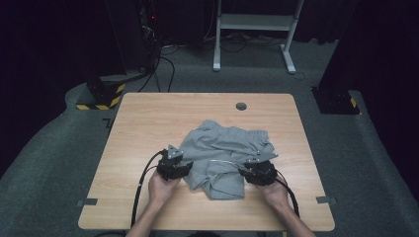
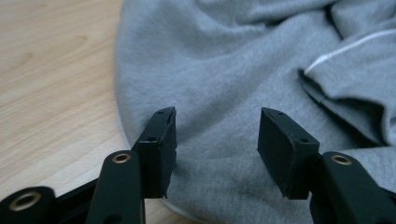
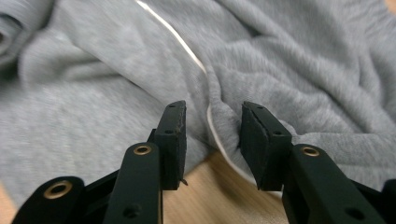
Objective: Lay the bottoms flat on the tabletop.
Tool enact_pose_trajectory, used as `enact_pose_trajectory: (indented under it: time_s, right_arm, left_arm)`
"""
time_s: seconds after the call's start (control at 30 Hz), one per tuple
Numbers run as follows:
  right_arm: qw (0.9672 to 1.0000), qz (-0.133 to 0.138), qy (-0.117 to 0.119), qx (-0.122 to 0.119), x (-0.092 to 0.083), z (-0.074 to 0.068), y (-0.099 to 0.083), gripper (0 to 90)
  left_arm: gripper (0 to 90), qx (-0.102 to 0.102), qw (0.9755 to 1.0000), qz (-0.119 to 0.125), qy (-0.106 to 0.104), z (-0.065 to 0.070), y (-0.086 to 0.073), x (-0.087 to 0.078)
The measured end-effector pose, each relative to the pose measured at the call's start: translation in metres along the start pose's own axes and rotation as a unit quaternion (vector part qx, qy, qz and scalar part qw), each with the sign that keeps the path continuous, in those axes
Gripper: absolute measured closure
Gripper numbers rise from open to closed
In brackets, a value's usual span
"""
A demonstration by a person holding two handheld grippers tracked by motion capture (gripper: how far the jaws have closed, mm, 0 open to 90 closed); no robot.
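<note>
A crumpled grey garment [image 1: 222, 148] with a thin white trim lies on the middle of the wooden table [image 1: 148, 118]. My left gripper [image 1: 182, 166] rests at the garment's left edge. Its jaws stand open in the left gripper view [image 2: 217, 126], low over the grey cloth [image 2: 233, 60] near its hem, pressing on nothing. My right gripper [image 1: 248, 171] is at the garment's right front. In the right gripper view it is open [image 3: 212, 121], with a raised fold of cloth [image 3: 224, 119] and its white trim between the jaws, close against the right pad [image 3: 254, 135].
A round cable hole [image 1: 241, 106] sits near the table's far edge. Bare wood runs to the left and front of the garment. On the floor beyond stand a white desk frame [image 1: 254, 29] and a black stand with a yellow-striped base [image 1: 101, 96].
</note>
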State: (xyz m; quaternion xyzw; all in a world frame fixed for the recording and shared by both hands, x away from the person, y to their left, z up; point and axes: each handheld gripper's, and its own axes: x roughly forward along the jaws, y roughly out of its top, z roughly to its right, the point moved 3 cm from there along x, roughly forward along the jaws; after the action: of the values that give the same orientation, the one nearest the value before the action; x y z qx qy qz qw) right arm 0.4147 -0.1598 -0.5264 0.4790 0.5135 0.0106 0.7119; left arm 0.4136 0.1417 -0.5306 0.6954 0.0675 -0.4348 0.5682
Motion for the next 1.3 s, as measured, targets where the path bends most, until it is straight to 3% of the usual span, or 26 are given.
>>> enact_pose_trajectory:
  time_s: [0.1, 0.47, 0.6, 0.7, 0.9, 1.1, 1.3]
  right_arm:
    - [1.0, -0.006, -0.007, 0.001, 0.007, 0.007, -0.001, 63.1]
    - [0.9993, -0.018, -0.034, 0.003, 0.033, 0.036, 0.025, 61.5]
    - [0.9991, -0.014, -0.036, 0.016, 0.041, 0.042, 0.031, 60.5]
    - [0.9987, -0.01, -0.031, 0.04, 0.046, 0.049, 0.036, 59.6]
    - [0.9985, 0.002, -0.036, 0.041, 0.035, 0.039, 0.038, 55.5]
    - [0.9985, 0.047, -0.019, 0.022, 0.011, 0.014, 0.055, 56.2]
    - [0.9989, 0.046, 0.004, 0.013, 0.017, 0.0, 0.066, 57.5]
  left_arm:
    - [47.3, 0.012, 0.9997, 0.0, 0.021, 0.001, -0.003, 0.005]
    - [42.3, 0.006, 0.9992, 0.008, 0.039, -0.005, -0.005, 0.012]
    - [41.1, -0.009, 0.9986, 0.023, 0.047, -0.01, -0.007, 0.014]
    - [41.0, -0.013, 0.9982, 0.021, 0.055, -0.011, -0.005, 0.016]
    - [40.8, -0.016, 0.9981, 0.021, 0.056, -0.011, -0.005, 0.016]
    - [40.7, -0.016, 0.9981, 0.021, 0.055, -0.011, -0.005, 0.016]
    - [40.7, -0.018, 0.9982, 0.022, 0.054, -0.011, -0.005, 0.016]
